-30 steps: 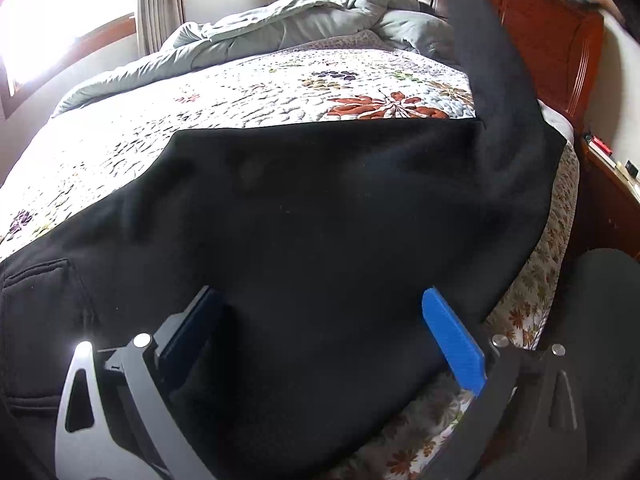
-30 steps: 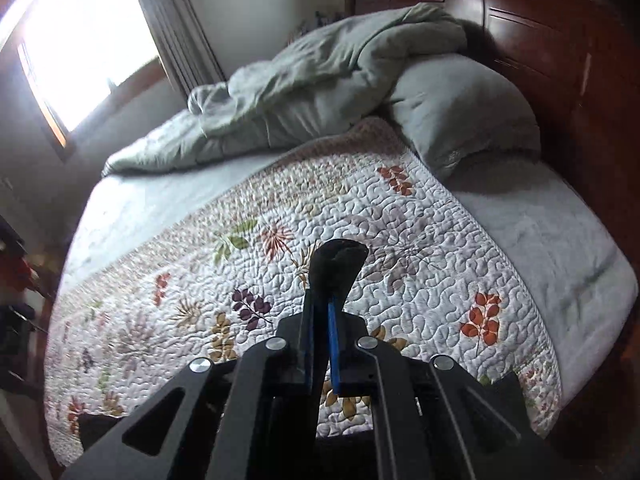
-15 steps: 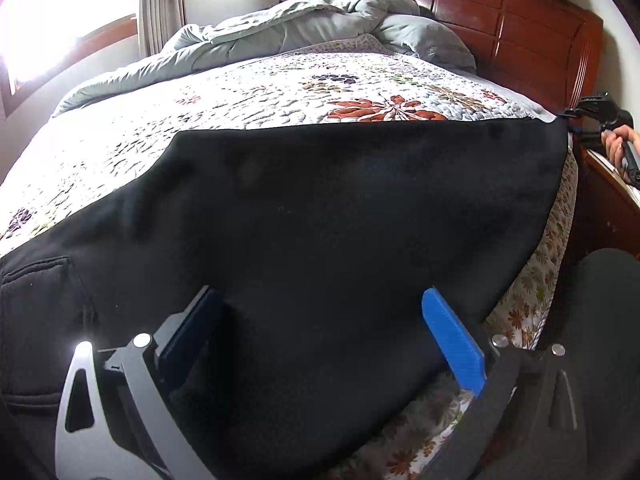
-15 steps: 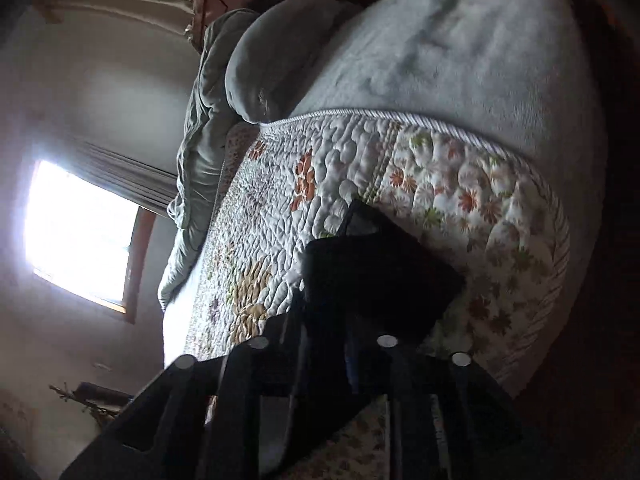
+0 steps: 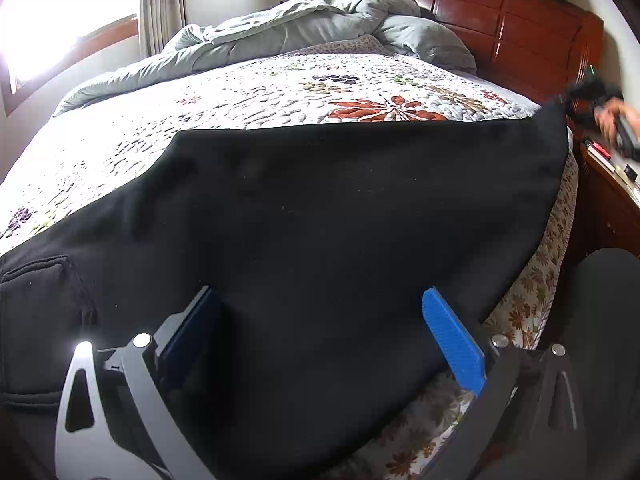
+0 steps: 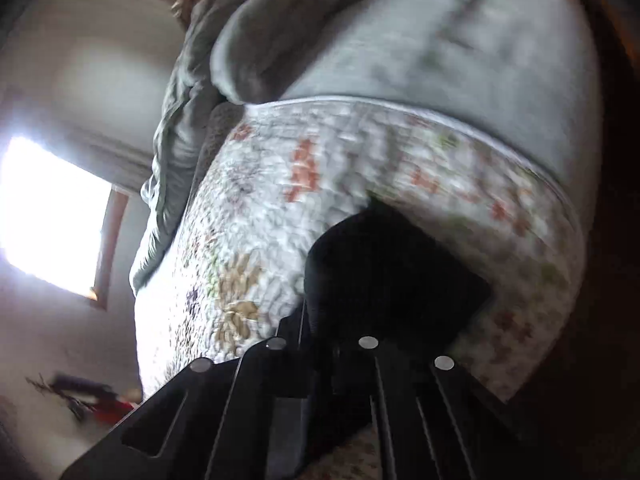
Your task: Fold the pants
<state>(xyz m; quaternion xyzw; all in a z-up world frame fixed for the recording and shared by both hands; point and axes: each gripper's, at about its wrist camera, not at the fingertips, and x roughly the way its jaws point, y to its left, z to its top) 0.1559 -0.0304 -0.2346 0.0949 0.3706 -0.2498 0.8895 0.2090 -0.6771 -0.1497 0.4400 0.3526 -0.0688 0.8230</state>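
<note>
Black pants (image 5: 320,220) lie spread flat across the near side of the bed, a back pocket at the left. My left gripper (image 5: 320,320) is open, its blue fingers (image 5: 452,340) wide apart and resting over the pants near the front edge. My right gripper (image 5: 588,96) shows at the far right in the left wrist view, holding the leg-end corner at the bed's right edge. In the blurred right wrist view it (image 6: 336,320) is shut on the black fabric (image 6: 392,272), and the fingertips are hidden by cloth.
A floral quilt (image 5: 280,96) covers the bed. A rumpled grey-green duvet (image 5: 304,28) and pillow lie by the dark wood headboard (image 5: 520,32). A nightstand (image 5: 612,192) stands to the right. A bright window (image 5: 48,20) is at the left.
My right gripper brought the lifted pant leg down and pulled it out to the bed's right edge, so the pants now lie flat. The left gripper has stayed still.
</note>
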